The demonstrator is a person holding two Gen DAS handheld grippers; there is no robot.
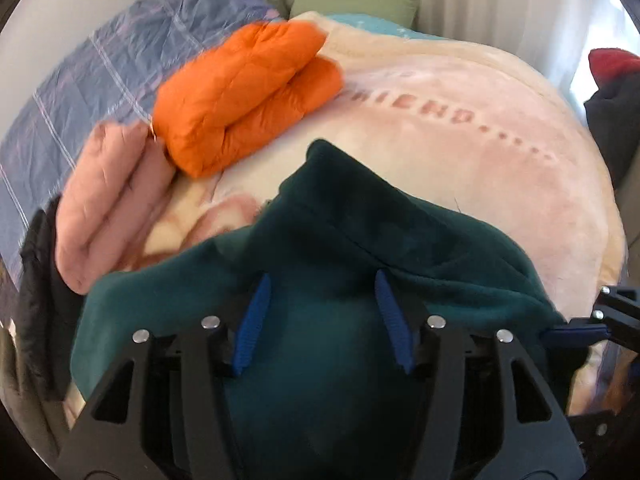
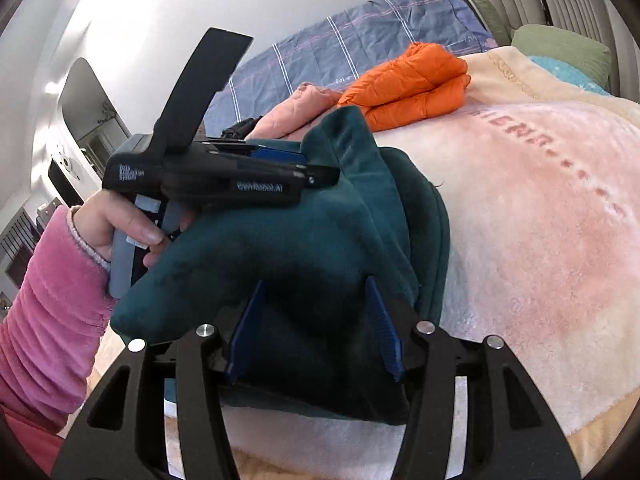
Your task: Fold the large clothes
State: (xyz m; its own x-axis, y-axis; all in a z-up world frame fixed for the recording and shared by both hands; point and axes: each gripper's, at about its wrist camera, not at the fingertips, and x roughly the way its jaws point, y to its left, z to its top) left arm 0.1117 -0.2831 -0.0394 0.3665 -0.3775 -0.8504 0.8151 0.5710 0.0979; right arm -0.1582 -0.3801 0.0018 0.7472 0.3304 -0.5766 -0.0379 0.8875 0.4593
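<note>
Fleecy pink-and-cream blanket [image 2: 540, 216] covers the bed, with faded red lettering running across it. Along the bed's left edge lies a blue checked quilt [image 1: 80, 92], and beside it a black garment [image 1: 40, 280], a folded pale pink jacket [image 1: 108, 204] and a folded orange padded jacket [image 1: 240, 96] sit in a row toward the head. Green pillows [image 2: 560, 48] rest at the head of the bed against pale curtains. Near the foot edge the dark green fleece garment [image 2: 304, 256] lies bunched and partly folded. A hand [image 2: 120, 228] in a pink sleeve holds the left claw [image 1: 322, 320], whose blue pads stand spread over the green fleece, which bulges between them without being pinched. The right claw [image 2: 312, 328] is likewise spread, its pads either side of a fold of the same fleece; whether they touch it is hard to tell. Something red over black at the far right is cut off by the lens rim, and the left-wrist view is blurred.
</note>
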